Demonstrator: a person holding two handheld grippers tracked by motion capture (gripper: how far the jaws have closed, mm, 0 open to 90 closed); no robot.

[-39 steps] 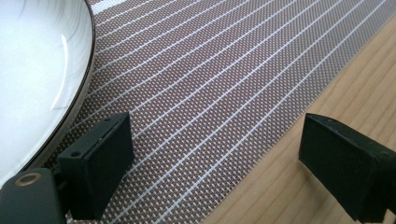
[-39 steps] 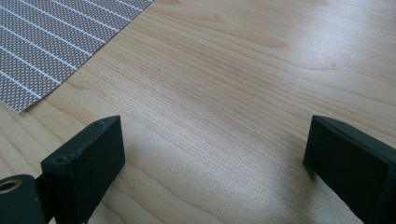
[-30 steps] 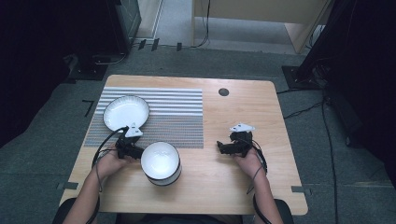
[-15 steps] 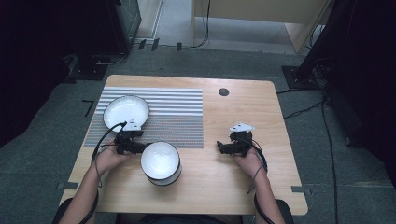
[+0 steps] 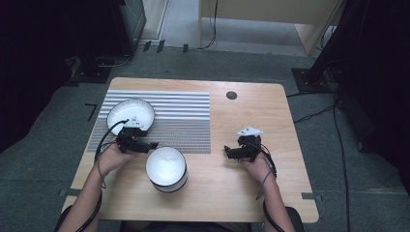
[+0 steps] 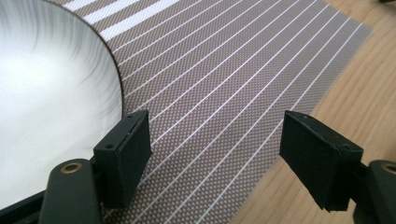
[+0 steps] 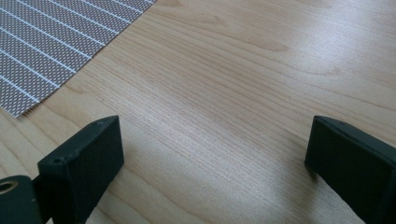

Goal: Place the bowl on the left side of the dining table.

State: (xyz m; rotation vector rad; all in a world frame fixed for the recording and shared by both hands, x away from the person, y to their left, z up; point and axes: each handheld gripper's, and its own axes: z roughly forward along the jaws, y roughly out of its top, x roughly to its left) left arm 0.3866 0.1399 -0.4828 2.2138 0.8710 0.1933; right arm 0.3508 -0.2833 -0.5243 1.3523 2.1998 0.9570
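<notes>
Plate (image 5: 130, 114) at ten o'clock — left gripper (image 5: 145, 145) fingers wide beside its rim (right gripper (image 5: 231, 153) wide too); a shallow approach could shove it.

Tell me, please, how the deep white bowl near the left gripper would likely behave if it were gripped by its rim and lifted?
The bowl looks rigid and glossy, probably ceramic, so it may slip between flat pads and chip if dropped. Its tall walls suggest some weight for its size, so a one-sided rim grip would likely let it tilt. The left gripper stands open beside it, jaws wide enough for a rim.
</notes>
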